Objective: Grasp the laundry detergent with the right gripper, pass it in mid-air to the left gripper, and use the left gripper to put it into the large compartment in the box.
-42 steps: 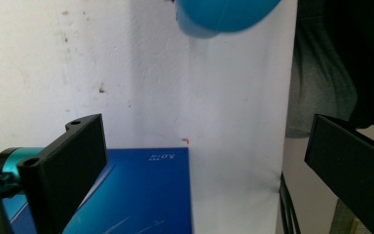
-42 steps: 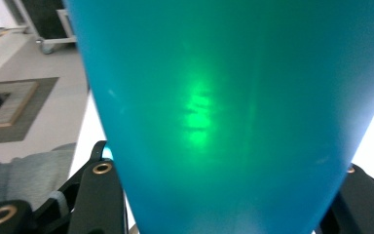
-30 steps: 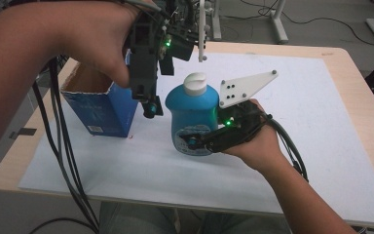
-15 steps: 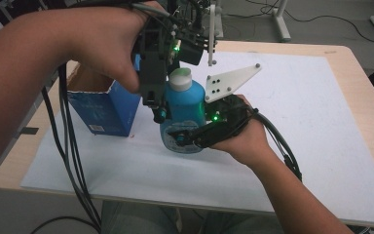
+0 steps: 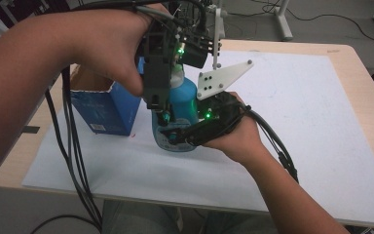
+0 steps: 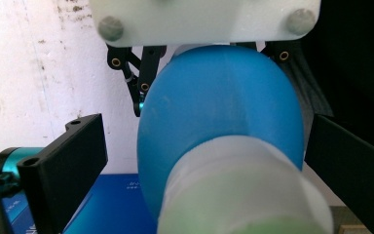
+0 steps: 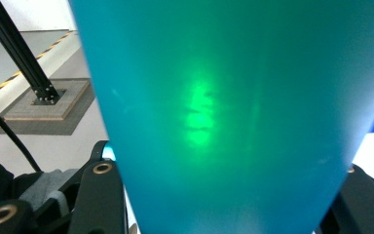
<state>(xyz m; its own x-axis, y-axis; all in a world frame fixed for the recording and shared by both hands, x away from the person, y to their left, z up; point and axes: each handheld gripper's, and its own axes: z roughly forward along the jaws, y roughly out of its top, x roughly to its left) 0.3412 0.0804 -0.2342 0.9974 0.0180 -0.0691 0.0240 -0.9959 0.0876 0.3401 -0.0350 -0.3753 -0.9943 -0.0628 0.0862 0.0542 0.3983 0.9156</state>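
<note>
In the centre of the high view, the blue bottle (image 5: 182, 105) stands on the white desk (image 5: 292, 112), just right of the blue carton (image 5: 104, 107). The right tongs (image 5: 173, 139) clamp its lower body. The left tongs (image 5: 161, 114) are open, their jaws on both sides of the white cap (image 6: 243, 195).

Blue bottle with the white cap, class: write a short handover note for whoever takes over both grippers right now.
Right gripper: jaws on either side of the blue bottle low on its body, steadying it upright on the white sheet.
Left gripper: above the bottle, jaws open, one on each side of the white cap, not yet closed on it.
Blue box: open-topped, beside the bottle.
Done: bottle held, left gripper lined up.
Left: probably close on the cap and work it; the aim is a guess.
</note>
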